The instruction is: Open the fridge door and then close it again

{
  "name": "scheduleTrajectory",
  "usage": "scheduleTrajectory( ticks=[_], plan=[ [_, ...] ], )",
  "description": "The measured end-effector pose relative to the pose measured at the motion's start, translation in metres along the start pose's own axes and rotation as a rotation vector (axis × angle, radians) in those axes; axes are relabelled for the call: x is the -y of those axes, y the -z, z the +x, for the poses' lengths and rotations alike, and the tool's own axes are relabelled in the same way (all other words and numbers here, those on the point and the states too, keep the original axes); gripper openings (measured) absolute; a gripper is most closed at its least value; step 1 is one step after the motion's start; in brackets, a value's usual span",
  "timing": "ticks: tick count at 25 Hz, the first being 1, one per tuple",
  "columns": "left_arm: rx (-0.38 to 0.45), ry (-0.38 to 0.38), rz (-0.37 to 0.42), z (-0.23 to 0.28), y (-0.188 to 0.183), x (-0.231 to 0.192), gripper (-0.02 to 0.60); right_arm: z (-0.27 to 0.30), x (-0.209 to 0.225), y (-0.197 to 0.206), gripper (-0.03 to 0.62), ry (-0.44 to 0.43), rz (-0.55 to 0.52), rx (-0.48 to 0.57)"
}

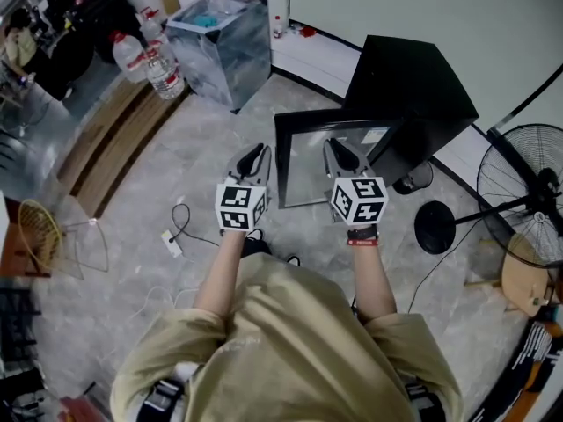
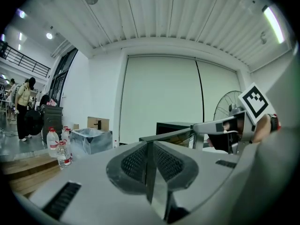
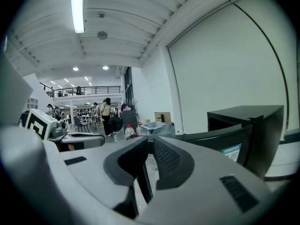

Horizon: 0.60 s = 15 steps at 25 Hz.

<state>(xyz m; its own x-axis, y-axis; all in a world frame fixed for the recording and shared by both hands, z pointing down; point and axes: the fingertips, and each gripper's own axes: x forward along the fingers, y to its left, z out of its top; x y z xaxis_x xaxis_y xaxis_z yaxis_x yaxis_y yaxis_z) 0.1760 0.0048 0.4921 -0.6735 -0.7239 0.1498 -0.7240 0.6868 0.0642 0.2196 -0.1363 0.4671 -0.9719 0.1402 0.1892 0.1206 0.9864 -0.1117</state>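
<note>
Black fridge [image 1: 413, 86], one, on the floor ahead; its one door [image 1: 303, 161] stands swung open toward the person. Two tongs: left gripper [image 1: 256, 152] and right gripper [image 1: 339, 149], each with jaws pressed together and nothing between them, near the door. Three water bottles [image 1: 163, 73] far left. One fan [image 1: 528, 192] right.

Counting what I see around my claws

I have two claws: one left claw [image 1: 257, 152] and one right claw [image 1: 339, 149]. I count one black fridge [image 1: 413, 86], one big standing fan [image 1: 528, 183], three water bottles [image 1: 164, 74], one shiny box wrapped in plastic [image 1: 224, 47] and one white plug strip [image 1: 171, 243] on the floor.
</note>
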Motion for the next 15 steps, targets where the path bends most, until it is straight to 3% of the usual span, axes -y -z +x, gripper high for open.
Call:
scheduleTrajectory(
  ticks=[7, 15],
  plan=[
    [-0.004, -0.026, 0.017, -0.010, -0.003, -0.011, 0.054, 0.009, -0.015, 0.002, 0.049, -0.041, -0.016, -0.023],
    [-0.044, -0.049, -0.002, -0.006, 0.009, -0.022, 0.054, 0.022, -0.018, -0.003, 0.051, -0.093, -0.181, -0.124]
  ],
)
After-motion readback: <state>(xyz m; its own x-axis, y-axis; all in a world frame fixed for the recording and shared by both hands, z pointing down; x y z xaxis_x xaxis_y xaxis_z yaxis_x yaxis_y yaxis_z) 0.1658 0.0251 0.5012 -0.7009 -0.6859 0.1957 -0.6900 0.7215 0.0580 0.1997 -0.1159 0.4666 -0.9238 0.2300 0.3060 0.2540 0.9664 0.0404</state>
